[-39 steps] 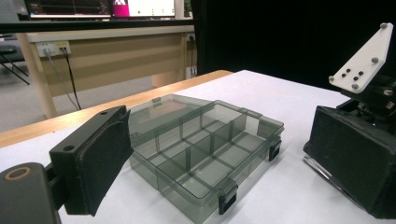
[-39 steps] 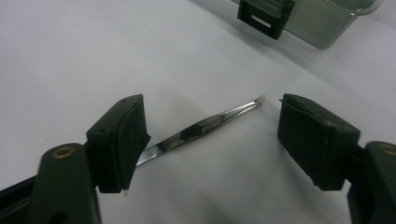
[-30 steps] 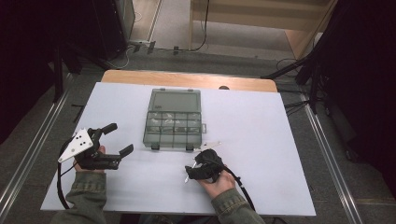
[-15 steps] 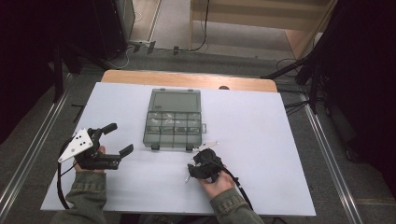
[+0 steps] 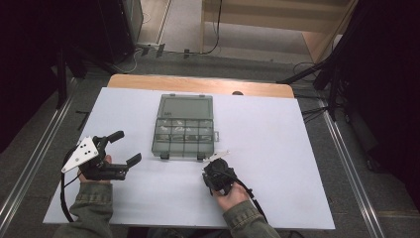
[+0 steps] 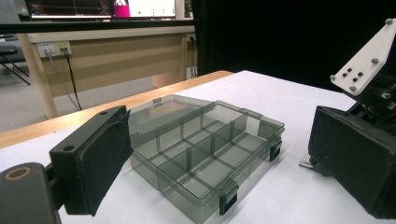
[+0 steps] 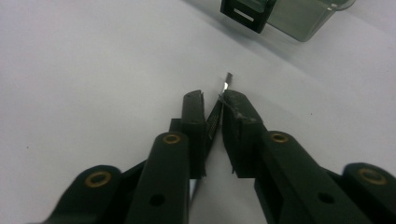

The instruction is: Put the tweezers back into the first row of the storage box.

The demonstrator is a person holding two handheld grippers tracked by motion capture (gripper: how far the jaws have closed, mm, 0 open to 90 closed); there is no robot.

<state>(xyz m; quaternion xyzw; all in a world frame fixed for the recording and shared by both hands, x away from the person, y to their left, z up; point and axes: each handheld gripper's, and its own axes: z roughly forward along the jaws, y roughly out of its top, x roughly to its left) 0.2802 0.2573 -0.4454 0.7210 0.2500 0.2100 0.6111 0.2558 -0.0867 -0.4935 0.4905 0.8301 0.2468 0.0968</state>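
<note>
A smoky translucent compartment box (image 5: 184, 128) lies mid-table, two black latches on its near edge; it also appears as the box (image 6: 201, 149) in the left gripper view. My right gripper (image 5: 216, 171) rests on the white tabletop just in front of the box's right latch. Its jaws have just been closing and now pinch a thin metal strip (image 7: 227, 80), whose tip sticks out past the right gripper (image 7: 212, 99). My left gripper (image 5: 128, 147) sits left of the box, open and empty, the left gripper (image 6: 224, 158) facing the box side-on.
The white tabletop (image 5: 277, 134) has bare room right of the box and along the near edge. A wooden strip (image 5: 198, 85) runs along the far edge. Metal rails (image 5: 346, 163) flank the table. The right gripper's white plate (image 6: 364, 58) shows beyond the left gripper's jaw.
The right gripper's jaws have drawn together near the box's front edge. Both hands and the box stayed where they were.
</note>
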